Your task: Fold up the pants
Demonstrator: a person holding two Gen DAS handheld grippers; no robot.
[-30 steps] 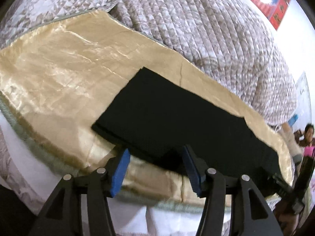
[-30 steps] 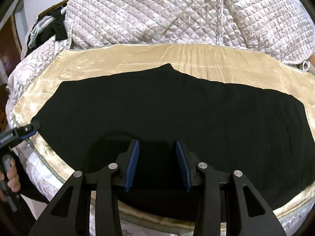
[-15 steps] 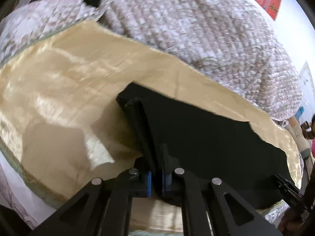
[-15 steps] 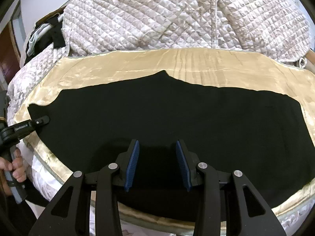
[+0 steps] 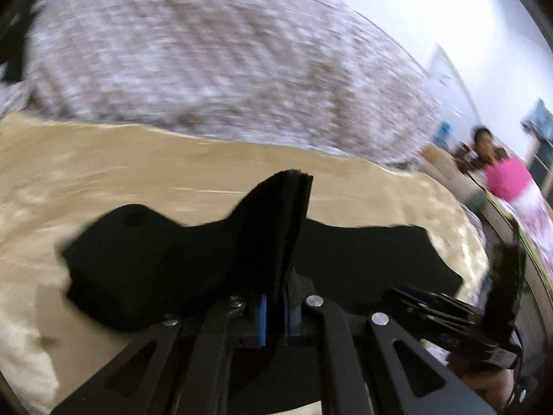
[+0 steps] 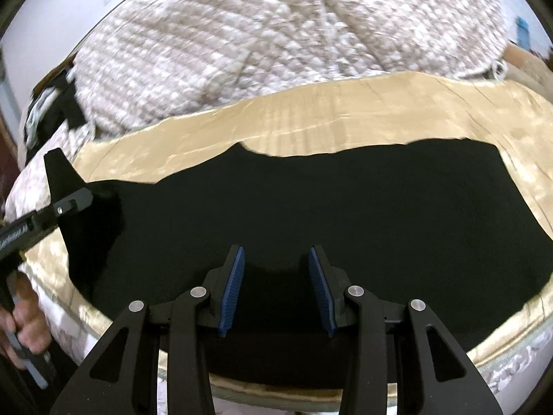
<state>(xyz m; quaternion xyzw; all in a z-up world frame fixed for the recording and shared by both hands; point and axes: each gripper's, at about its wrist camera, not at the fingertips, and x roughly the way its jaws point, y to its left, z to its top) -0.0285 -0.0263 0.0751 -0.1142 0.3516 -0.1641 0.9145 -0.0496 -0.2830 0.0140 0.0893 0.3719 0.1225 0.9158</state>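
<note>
Black pants [image 6: 311, 207] lie flat along a gold satin sheet [image 6: 345, 121] on a bed. My left gripper [image 5: 274, 314] is shut on the leg end of the pants [image 5: 276, 235] and holds it lifted off the sheet; the layers stand up between the blue pads. It also shows at the left of the right wrist view [image 6: 65, 204], with a raised corner of cloth above it. My right gripper [image 6: 276, 290] is open and empty, low over the middle of the pants near the bed's front edge. It shows in the left wrist view [image 5: 411, 294].
A quilted beige and white blanket [image 6: 276, 41] is heaped behind the sheet. Dark clothes [image 6: 55, 107] lie at the far left of the bed. A person in pink [image 5: 504, 176] sits in the background at the right. The bed's front edge [image 6: 501, 370] runs under my right gripper.
My left gripper closed on the leg end of the pants and lifted it, swinging right. The right gripper stayed open over the middle.
</note>
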